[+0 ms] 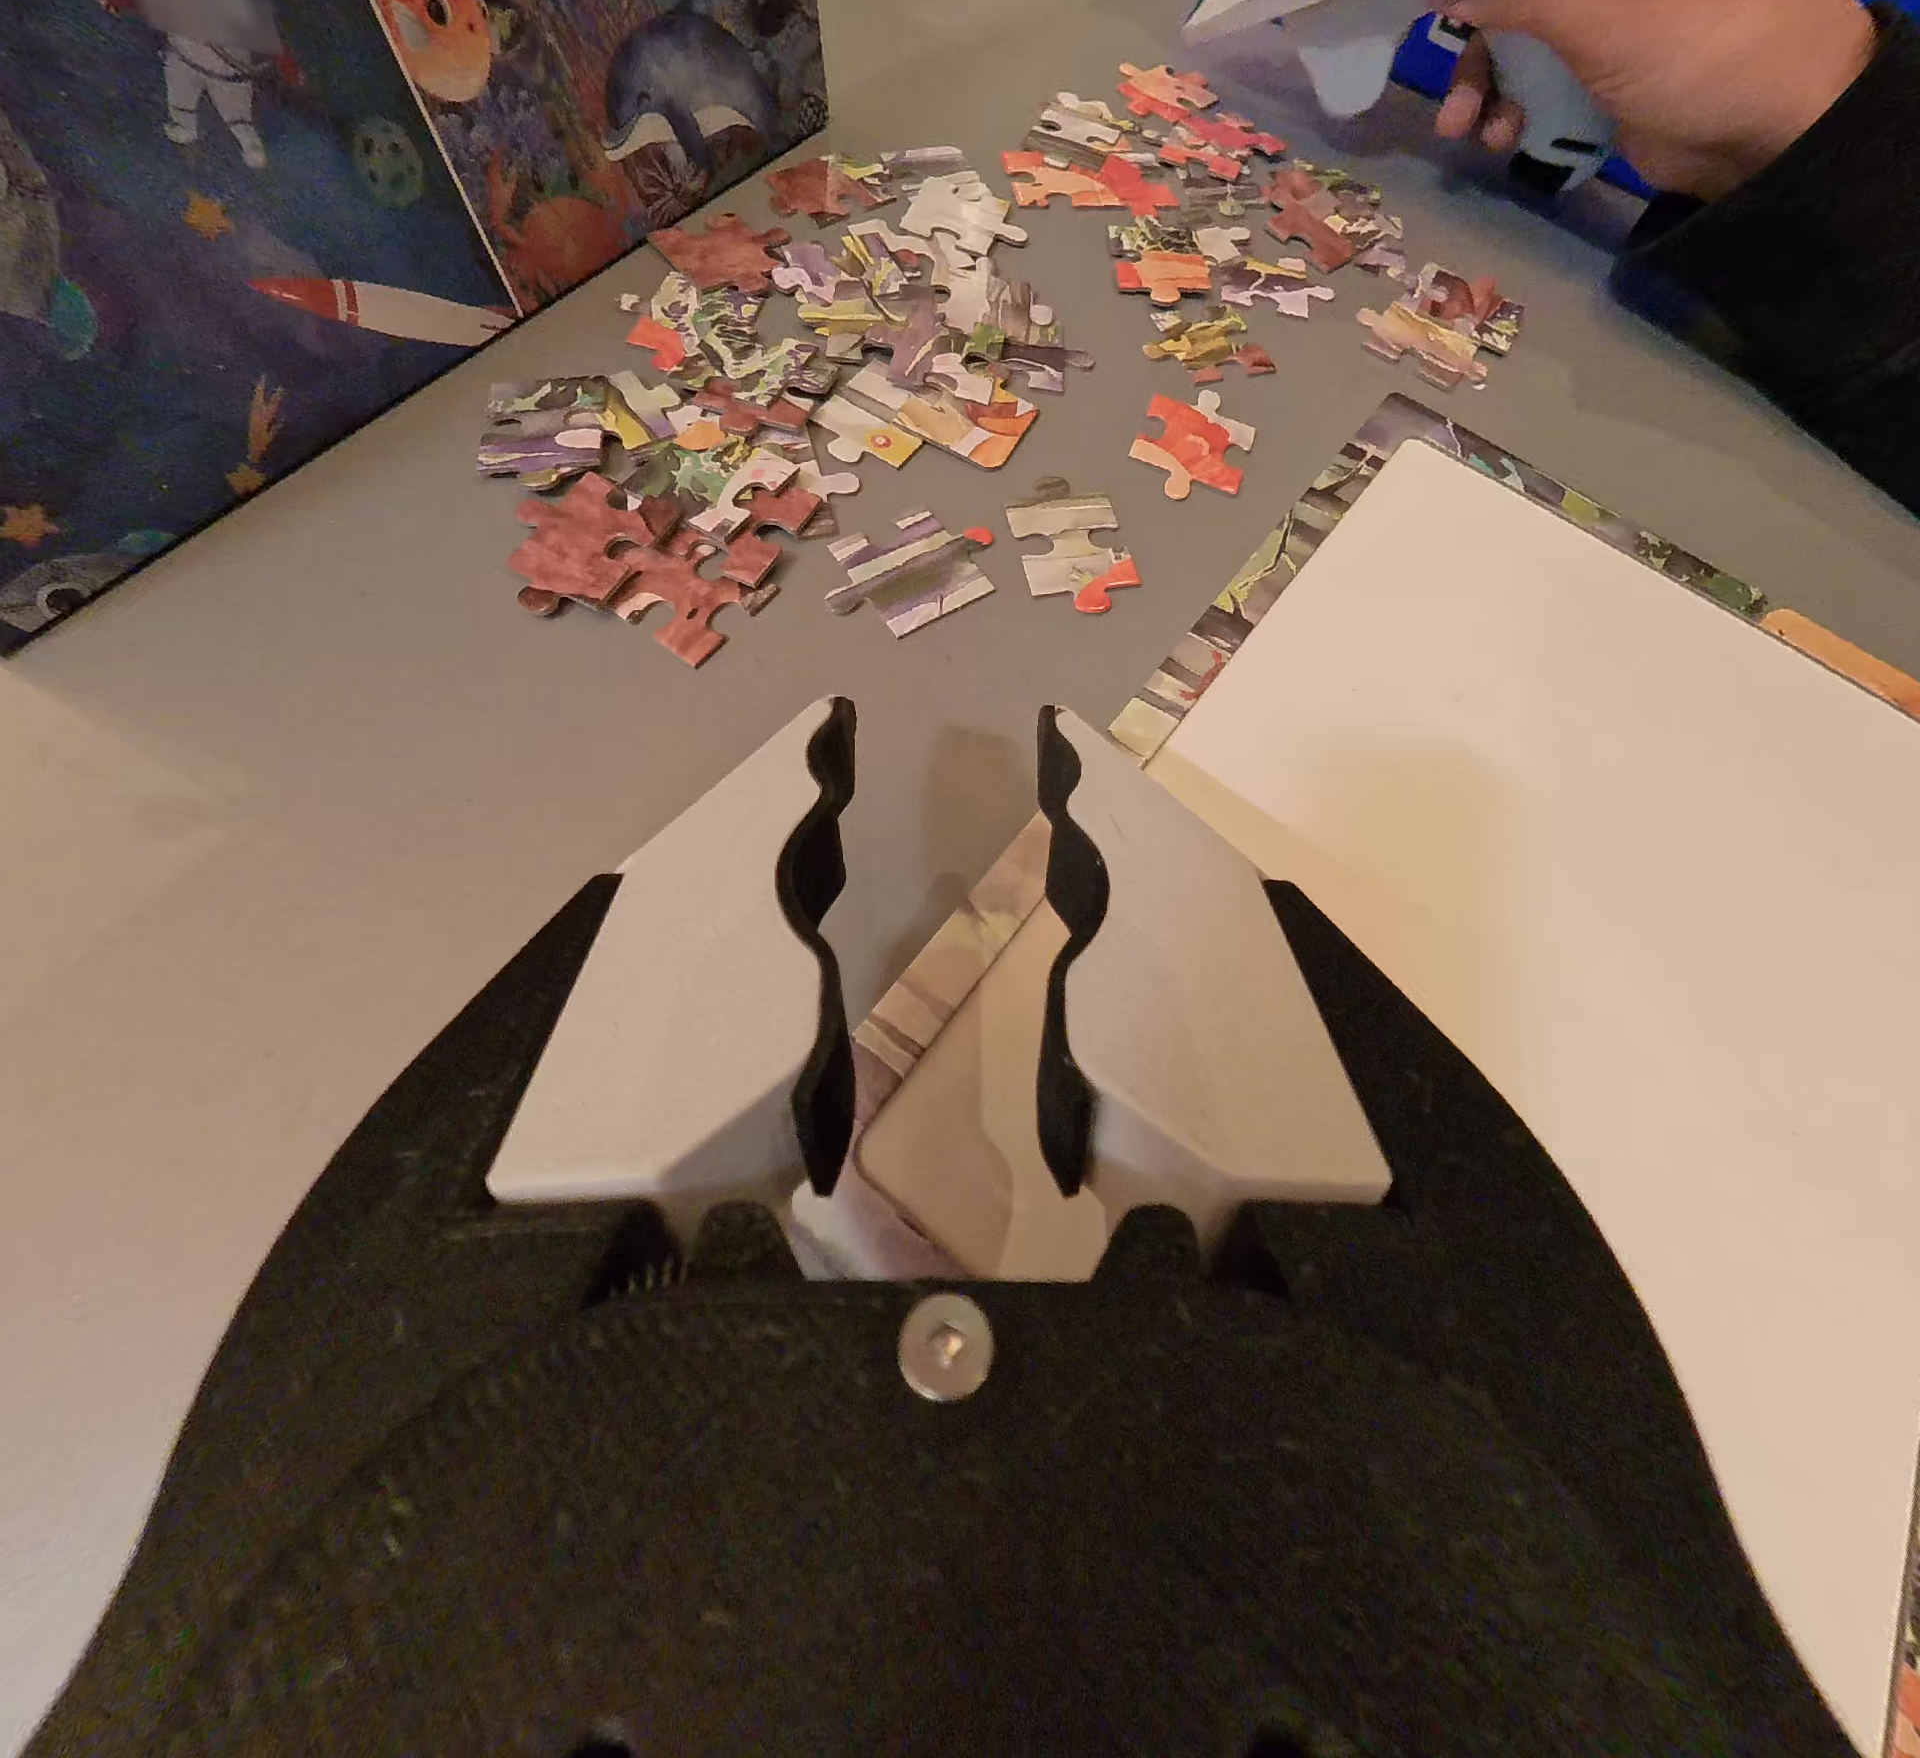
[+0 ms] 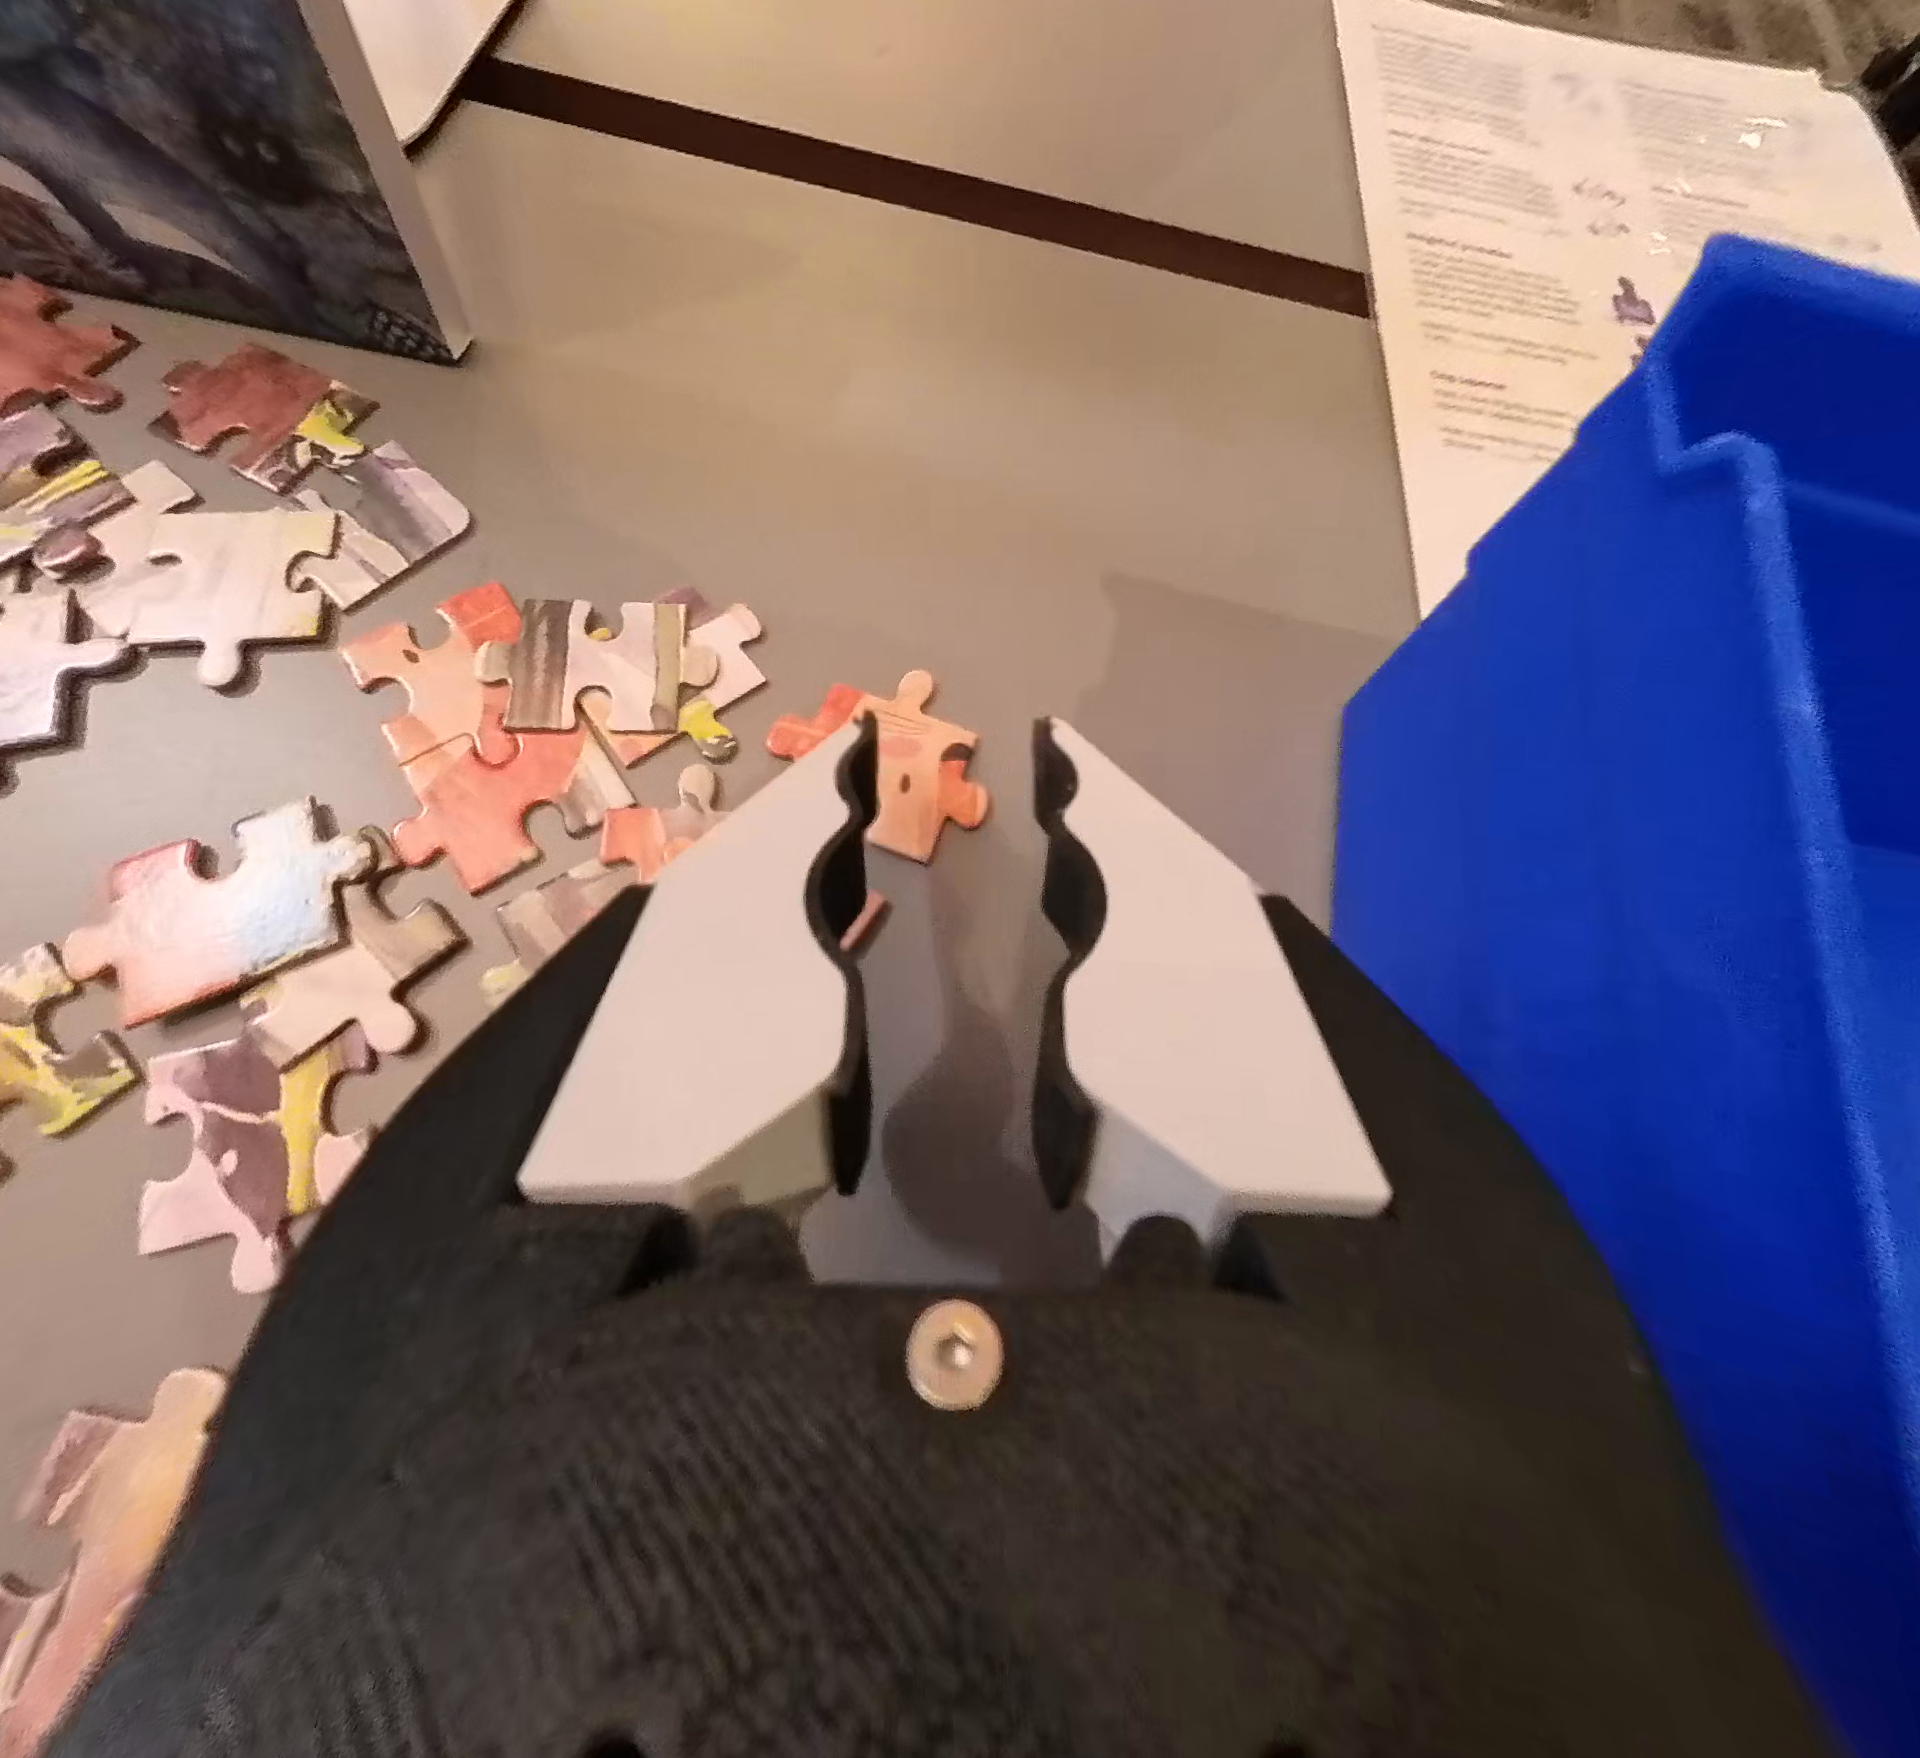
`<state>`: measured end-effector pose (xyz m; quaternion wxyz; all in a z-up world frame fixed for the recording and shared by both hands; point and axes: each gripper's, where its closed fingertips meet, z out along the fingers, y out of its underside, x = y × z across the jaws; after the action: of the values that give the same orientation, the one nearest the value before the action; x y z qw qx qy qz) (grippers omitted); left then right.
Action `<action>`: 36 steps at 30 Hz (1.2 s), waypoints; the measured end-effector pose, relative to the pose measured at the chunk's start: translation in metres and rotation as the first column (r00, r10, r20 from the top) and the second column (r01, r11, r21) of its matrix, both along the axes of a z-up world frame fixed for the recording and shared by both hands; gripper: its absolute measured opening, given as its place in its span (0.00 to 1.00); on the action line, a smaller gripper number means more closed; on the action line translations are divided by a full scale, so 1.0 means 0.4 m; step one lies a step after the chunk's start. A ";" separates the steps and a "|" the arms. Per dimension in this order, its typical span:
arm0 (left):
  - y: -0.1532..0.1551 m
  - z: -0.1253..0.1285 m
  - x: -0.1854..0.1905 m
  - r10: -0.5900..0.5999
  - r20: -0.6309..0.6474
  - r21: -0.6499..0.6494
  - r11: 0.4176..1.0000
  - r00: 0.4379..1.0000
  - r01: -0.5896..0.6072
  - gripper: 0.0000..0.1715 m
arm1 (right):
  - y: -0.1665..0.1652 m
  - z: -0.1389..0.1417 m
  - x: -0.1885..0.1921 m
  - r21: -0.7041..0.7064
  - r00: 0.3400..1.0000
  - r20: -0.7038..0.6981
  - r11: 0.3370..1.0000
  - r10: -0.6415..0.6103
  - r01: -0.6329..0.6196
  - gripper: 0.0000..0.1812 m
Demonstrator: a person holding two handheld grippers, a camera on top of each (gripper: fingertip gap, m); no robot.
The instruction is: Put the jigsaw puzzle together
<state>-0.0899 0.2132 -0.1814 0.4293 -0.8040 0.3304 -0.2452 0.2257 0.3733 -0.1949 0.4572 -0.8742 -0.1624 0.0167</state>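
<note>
Progress nil, I judge: white puzzle board with printed border bare inside, no piece placed. Loose colourful cardboard jigsaw pieces heaped on grey tabletop, beside illustrated puzzle box. My left gripper parted, empty, over board corner. My right gripper parted, empty, near orange piece, blue plastic bin alongside. All assembly remains.

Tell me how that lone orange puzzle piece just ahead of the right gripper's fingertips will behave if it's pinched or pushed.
The orange puzzle piece lies flat on the smooth grey table, so it will probably slide when pushed. It looks like thin card: likely light and fairly stiff, but hard to pinch from above. The right gripper, open, may need to catch an edge.
</note>
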 end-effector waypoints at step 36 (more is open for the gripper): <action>0.000 -0.003 0.001 0.000 -0.013 0.003 1.000 1.000 0.000 0.20 | -0.016 -0.050 -0.031 -0.127 0.994 -0.084 0.988 0.073 -0.084 0.19</action>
<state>-0.0897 0.2132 -0.1828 0.4285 -0.8048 0.3336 -0.2395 0.2135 0.3669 -0.2149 0.4042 -0.8938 -0.1771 0.0800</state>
